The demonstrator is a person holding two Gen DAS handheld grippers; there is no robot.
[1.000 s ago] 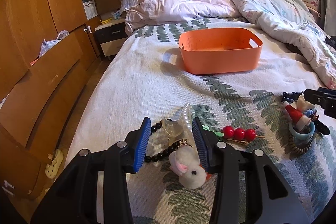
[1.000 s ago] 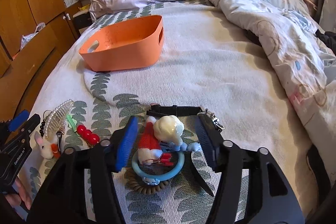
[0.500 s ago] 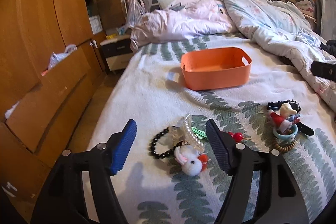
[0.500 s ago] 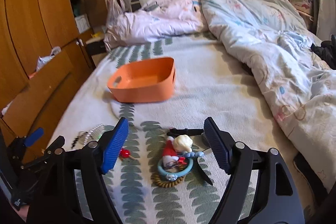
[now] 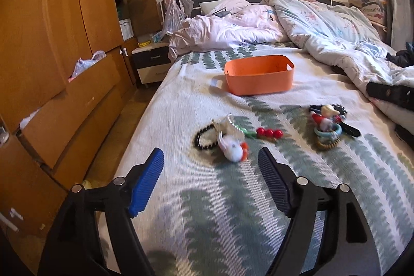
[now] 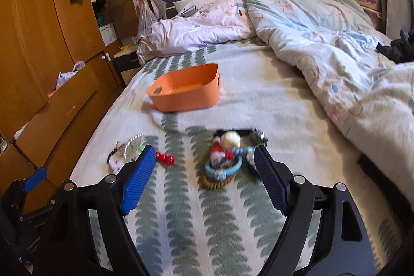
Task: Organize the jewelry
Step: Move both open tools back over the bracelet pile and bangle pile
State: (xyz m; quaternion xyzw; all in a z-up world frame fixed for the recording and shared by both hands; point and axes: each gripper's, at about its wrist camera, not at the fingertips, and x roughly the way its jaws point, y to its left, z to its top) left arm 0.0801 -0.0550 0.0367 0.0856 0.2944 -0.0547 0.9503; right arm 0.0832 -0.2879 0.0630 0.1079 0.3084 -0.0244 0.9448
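1. Jewelry lies in two heaps on the bed (image 5: 181,100), near an orange basket (image 5: 259,74).
2. Left tongs (image 5: 211,183) are spreading, nothing between them.
3. Right tongs (image 6: 204,180) are spreading above the ring heap (image 6: 224,162).
4. Red beads (image 5: 269,132) lie between heaps.

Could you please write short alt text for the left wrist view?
The left hand-held gripper, jaws opening and empty, hovers over a leaf-patterned bedspread with two small piles of hair accessories and. An orange basket sits beyond them.
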